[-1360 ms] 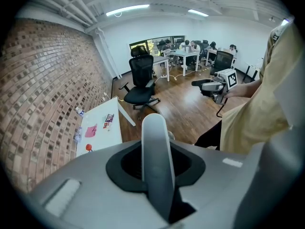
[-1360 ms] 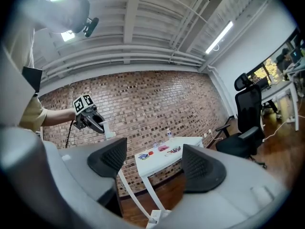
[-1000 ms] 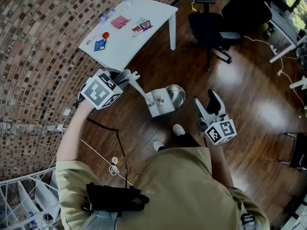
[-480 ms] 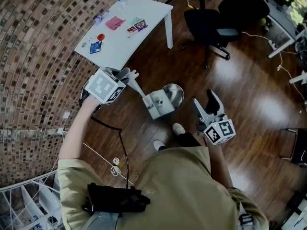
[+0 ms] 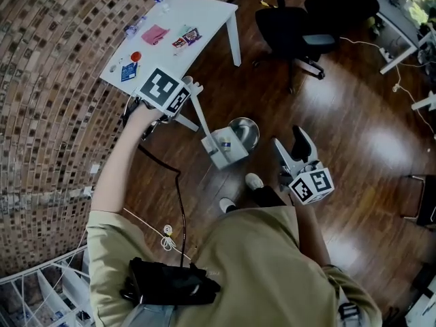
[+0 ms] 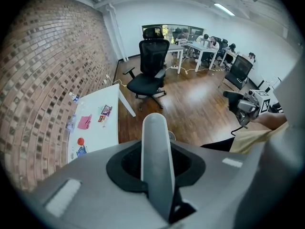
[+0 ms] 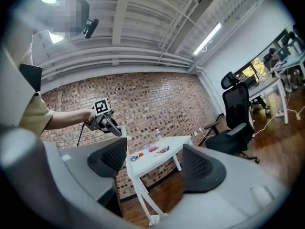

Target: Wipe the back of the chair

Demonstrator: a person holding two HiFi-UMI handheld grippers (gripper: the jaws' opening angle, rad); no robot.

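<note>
Beside table [image 5: 211, 16], chair [image 5: 293, 29] upright, back [image 6: 153, 56] vertical; left gripper [image 5: 193, 87] closed; right gripper [image 5: 291, 140] wide

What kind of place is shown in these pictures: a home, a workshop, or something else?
Most likely an open-plan office. A black office chair stands on the wooden floor, people sit at a row of white desks at the far end, and a white table stands by the brick wall.
</note>
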